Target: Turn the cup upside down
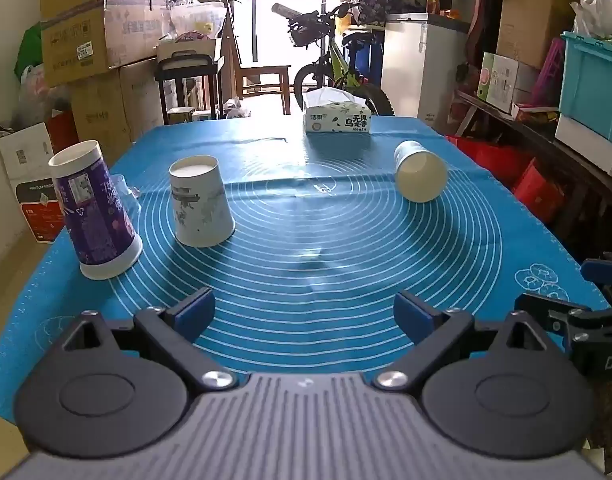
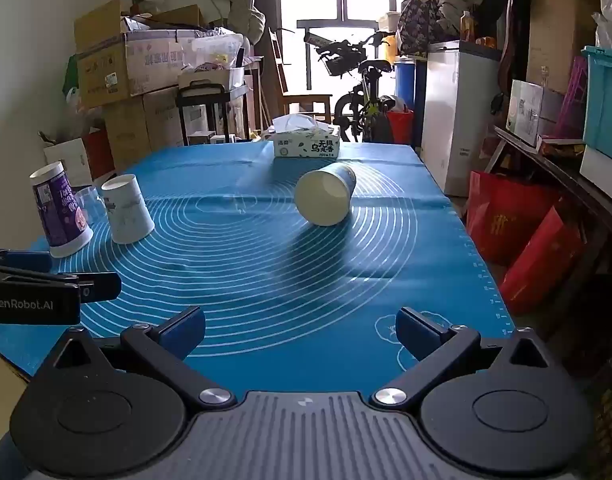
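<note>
A blue paper cup (image 1: 419,170) lies on its side on the blue mat (image 1: 306,240), its open mouth turned toward me; it also shows in the right wrist view (image 2: 325,196). A white printed cup (image 1: 200,202) (image 2: 128,210) and a purple cup (image 1: 94,210) (image 2: 60,210) stand upside down at the left. My left gripper (image 1: 304,316) is open and empty over the mat's near edge. My right gripper (image 2: 302,332) is open and empty, well short of the lying cup. The left gripper's side (image 2: 46,288) shows in the right wrist view.
A tissue box (image 1: 337,114) (image 2: 306,142) stands at the mat's far edge. A clear glass (image 1: 124,190) stands behind the purple cup. Cardboard boxes (image 1: 98,28), a bicycle (image 1: 329,60), a white cabinet (image 1: 421,68) and red bags (image 2: 517,232) surround the table.
</note>
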Tool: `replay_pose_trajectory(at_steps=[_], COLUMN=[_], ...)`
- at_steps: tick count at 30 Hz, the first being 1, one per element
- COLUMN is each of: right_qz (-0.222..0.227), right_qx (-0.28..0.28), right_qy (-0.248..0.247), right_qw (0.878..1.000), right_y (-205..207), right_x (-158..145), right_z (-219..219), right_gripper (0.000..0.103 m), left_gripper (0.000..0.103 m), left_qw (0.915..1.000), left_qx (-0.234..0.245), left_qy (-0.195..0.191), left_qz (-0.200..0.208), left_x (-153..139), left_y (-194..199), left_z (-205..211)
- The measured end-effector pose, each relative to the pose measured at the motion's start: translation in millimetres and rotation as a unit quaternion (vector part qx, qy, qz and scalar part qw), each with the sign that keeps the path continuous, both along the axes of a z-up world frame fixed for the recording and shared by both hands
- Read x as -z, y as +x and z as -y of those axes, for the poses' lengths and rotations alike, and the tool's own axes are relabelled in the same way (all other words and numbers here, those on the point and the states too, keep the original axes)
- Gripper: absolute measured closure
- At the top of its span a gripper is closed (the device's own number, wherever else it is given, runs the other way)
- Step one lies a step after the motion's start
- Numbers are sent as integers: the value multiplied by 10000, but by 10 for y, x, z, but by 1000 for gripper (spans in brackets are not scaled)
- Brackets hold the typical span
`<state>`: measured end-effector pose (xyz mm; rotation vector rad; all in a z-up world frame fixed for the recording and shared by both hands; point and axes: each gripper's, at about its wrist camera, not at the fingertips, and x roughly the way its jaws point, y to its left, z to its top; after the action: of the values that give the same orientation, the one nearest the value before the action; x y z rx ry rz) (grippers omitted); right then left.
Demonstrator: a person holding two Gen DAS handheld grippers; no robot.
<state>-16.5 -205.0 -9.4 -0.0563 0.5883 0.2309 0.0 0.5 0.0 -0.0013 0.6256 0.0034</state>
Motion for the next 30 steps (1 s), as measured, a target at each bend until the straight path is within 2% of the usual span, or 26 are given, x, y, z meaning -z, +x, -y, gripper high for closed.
replay_pose_trajectory(at_steps=[9,30], right_qz=[-17,-127], right_qx=[-16,-39], right_qy=[36,-45], right_qw=[10000,9999], right_y=[-11,45], right_x=[100,37], right_z=[19,-8], right_gripper=[0,0], left_gripper=[8,8], left_qw=[9999,9999], left_qx=[13,92], left_qy=[97,99], left_qz=[-66,-67], left_x=[77,63], left_y=[13,24], left_z=[40,26])
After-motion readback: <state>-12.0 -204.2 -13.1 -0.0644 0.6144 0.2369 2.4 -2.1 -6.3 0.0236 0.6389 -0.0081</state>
